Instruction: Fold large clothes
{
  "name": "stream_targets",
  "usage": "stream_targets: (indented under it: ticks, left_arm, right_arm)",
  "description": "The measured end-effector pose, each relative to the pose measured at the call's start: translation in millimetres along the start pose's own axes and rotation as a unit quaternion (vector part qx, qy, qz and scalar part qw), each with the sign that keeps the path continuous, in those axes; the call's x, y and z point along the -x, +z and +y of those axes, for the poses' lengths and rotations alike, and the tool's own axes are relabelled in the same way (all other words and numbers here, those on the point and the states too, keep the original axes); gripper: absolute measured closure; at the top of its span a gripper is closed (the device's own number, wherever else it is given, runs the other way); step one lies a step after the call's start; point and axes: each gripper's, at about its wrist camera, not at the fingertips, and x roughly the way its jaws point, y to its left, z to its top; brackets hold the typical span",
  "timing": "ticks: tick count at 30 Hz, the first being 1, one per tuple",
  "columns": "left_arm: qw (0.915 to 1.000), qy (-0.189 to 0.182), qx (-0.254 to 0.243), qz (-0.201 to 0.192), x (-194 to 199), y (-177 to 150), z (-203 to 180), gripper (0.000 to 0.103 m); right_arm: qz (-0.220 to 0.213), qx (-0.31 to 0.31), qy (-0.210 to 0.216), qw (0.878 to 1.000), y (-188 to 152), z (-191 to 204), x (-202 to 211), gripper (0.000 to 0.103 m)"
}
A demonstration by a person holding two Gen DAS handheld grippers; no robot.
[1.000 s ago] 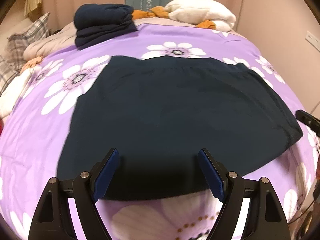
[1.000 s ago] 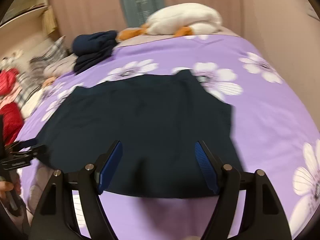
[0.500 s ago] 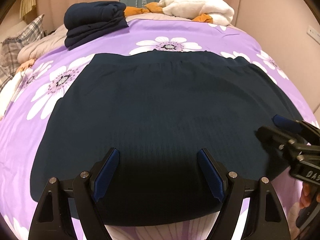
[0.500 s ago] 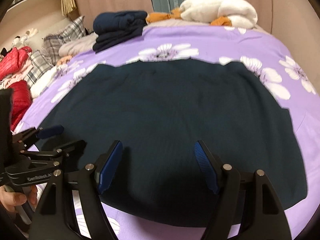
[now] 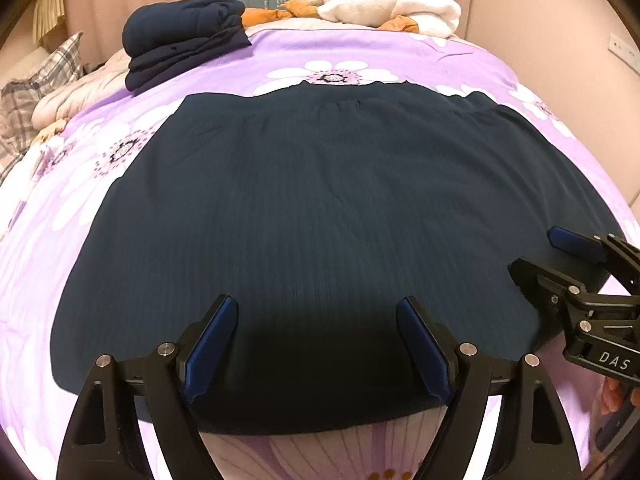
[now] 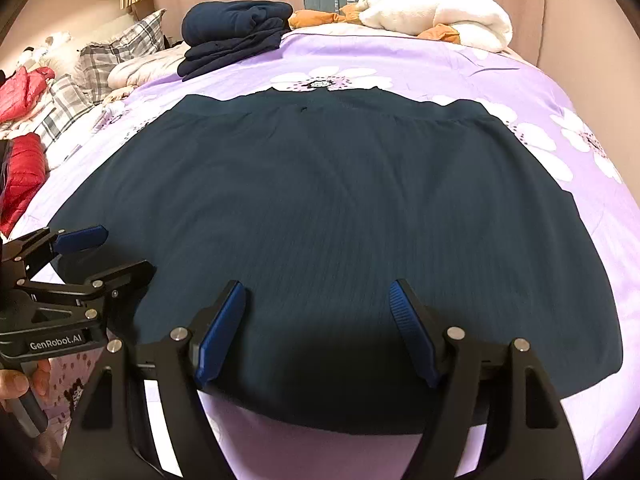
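A large dark navy ribbed garment [image 5: 320, 208] lies spread flat on the purple flowered bedspread [image 5: 400, 52], waistband at the far side, hem nearest me. My left gripper [image 5: 316, 304] hovers open over the left part of the near hem with nothing between its blue pads. To its right, my right gripper [image 5: 536, 250] is also open above the cloth. In the right wrist view the right gripper [image 6: 317, 286] stands open over the garment [image 6: 340, 200] close to the hem, and the left gripper [image 6: 126, 250] sits at the garment's left edge, held by a hand.
A folded stack of navy clothes [image 5: 184, 36] and a white plush bundle with orange parts [image 5: 384, 4] rest at the bed's far end. Plaid pillows [image 6: 120, 48] and a red jacket [image 6: 20, 176] lie along the left side. A wall runs close along the right.
Both grippers have come lower and nearer to the garment's near hem. The right gripper swung sideways across the bed and now shows in the left wrist view. Jaws stay open.
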Motion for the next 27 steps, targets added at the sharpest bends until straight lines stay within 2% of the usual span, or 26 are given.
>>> stream_targets:
  ticks: [27]
  left_arm:
    - [1.0, 0.002, 0.007, 0.0, 26, -17, 19, 0.021]
  right_arm:
    - [-0.009, -0.016, 0.024, 1.0, -18, -7, 38, 0.028]
